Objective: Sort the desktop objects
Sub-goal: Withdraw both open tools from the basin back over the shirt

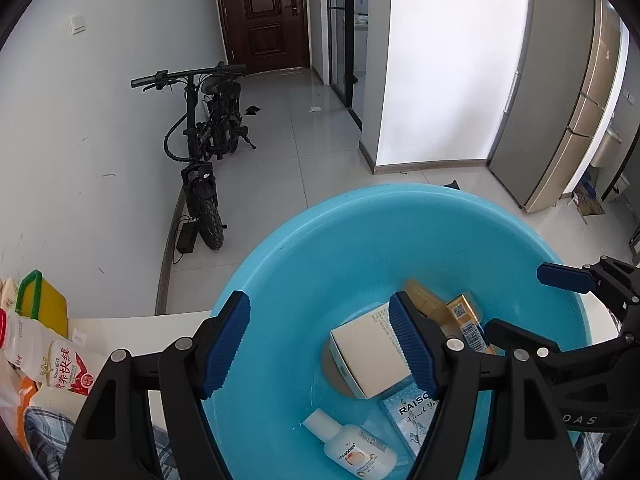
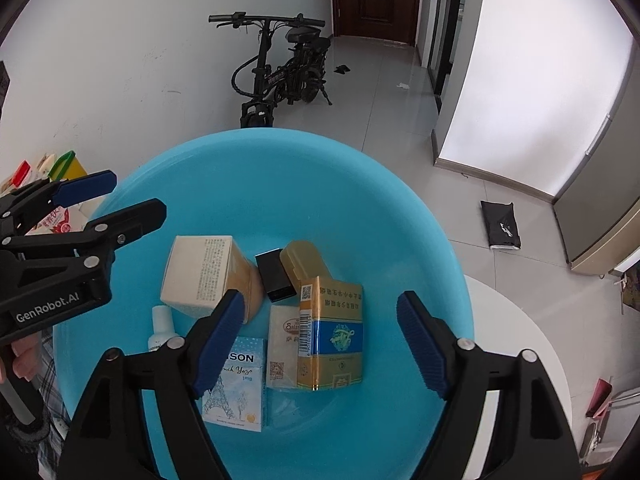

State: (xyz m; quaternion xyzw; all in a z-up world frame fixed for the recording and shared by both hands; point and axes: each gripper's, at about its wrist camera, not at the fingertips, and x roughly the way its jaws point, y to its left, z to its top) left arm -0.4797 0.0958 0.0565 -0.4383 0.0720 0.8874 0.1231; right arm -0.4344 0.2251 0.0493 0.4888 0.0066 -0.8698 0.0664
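Grey floor tiles, a dark wooden door and a parked black electric bicycle (image 1: 204, 152) fill the room behind a white round worktop (image 2: 516, 320), on which a large blue plastic basin (image 2: 280, 184) serves as the collecting place for the sorted things. Inside it lie a white carton (image 2: 200, 270), a small black box (image 2: 274, 276), an amber plastic case (image 2: 302, 260), a gold and blue cigarette pack (image 2: 332, 332), a pale sachet-like packet (image 2: 282, 344), a light blue Raison pack (image 2: 240, 384) and a small white bottle (image 2: 162, 328), all loose on the basin floor and partly overlapping, as dropped items would settle. Both tools hang over the basin, tilted downward. The left hand-held gripper (image 1: 320, 344) stands released, its blue pads apart with nothing between them; the bottle and carton lie below it, apart from the pads. The right hand-held gripper (image 2: 320, 344) is likewise released, with the cigarette pack resting in the basin beneath its gap, not touched. That pack leans over the pale packet, which suggests it was let fall rather than set down carefully. At the left edge of the worktop a milk carton (image 1: 66, 368) and a yellow container with a green handle (image 1: 44, 304) wait outside the basin, so sorting seems unfinished.
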